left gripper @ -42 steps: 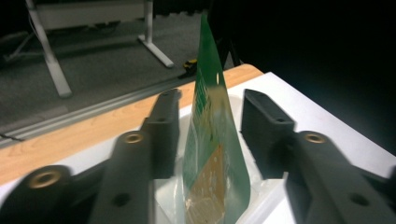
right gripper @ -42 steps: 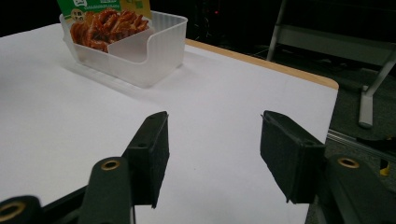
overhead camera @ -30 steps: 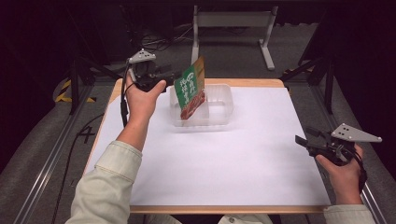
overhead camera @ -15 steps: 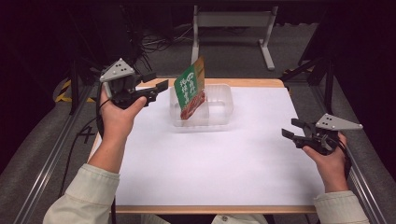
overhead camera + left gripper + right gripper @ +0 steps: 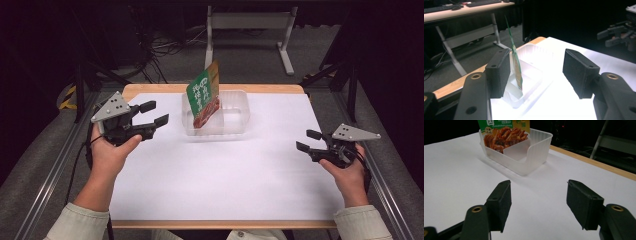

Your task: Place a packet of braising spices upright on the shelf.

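In the high view, one snack packet (image 5: pixel 204 96) stands tilted in one clear plastic tray (image 5: pixel 235 125) near the far edge of the white tabletop (image 5: pixel 225 175). The left gripper (image 5: pixel 151 114), just left of the tray, has just been opening and holds nothing; the right gripper (image 5: pixel 308 140) sits well apart near the right edge, open and empty.

In the left gripper view, the packet (image 5: pixel 514 60) stands upright inside the tray (image 5: pixel 534 53), beyond two spread jaws.

In the right gripper view, the tray (image 5: pixel 534 152) and packet (image 5: pixel 504 131) lie ahead of two wide jaws.

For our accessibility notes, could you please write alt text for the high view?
A green snack packet stands tilted in a clear plastic tub at the far side of a white table. The left gripper and the right gripper, both open and empty, are held at either side.
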A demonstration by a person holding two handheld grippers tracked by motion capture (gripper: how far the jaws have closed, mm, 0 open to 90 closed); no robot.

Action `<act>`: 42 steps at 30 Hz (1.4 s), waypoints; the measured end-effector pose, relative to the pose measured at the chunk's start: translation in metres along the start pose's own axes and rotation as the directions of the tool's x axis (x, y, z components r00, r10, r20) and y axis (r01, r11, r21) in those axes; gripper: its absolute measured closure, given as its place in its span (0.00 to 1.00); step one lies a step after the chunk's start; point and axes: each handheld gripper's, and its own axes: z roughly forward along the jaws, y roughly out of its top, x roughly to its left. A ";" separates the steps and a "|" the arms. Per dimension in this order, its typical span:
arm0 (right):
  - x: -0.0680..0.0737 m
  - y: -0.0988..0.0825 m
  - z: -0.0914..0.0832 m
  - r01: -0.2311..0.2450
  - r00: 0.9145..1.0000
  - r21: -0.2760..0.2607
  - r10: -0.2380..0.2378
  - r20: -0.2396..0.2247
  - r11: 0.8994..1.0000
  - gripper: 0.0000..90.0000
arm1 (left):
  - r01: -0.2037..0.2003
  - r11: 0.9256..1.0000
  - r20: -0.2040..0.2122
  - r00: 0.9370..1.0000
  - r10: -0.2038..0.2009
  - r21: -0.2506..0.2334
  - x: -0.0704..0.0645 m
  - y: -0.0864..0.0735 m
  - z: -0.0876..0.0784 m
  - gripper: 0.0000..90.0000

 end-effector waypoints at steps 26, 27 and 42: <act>0.016 -0.022 0.006 0.005 0.999 0.046 -0.003 -0.037 0.999 0.38 | 0.046 0.996 0.034 0.998 -0.049 0.083 0.016 -0.105 0.003 0.30; 0.017 -0.023 0.007 0.006 0.999 0.045 -0.005 -0.038 0.999 0.37 | 0.055 0.994 0.033 0.998 -0.058 0.090 0.016 -0.109 0.004 0.28; 0.016 -0.038 0.019 0.018 0.998 0.043 -0.015 -0.061 0.999 0.35 | 0.057 0.977 0.061 0.996 -0.071 0.206 0.011 -0.159 0.022 0.18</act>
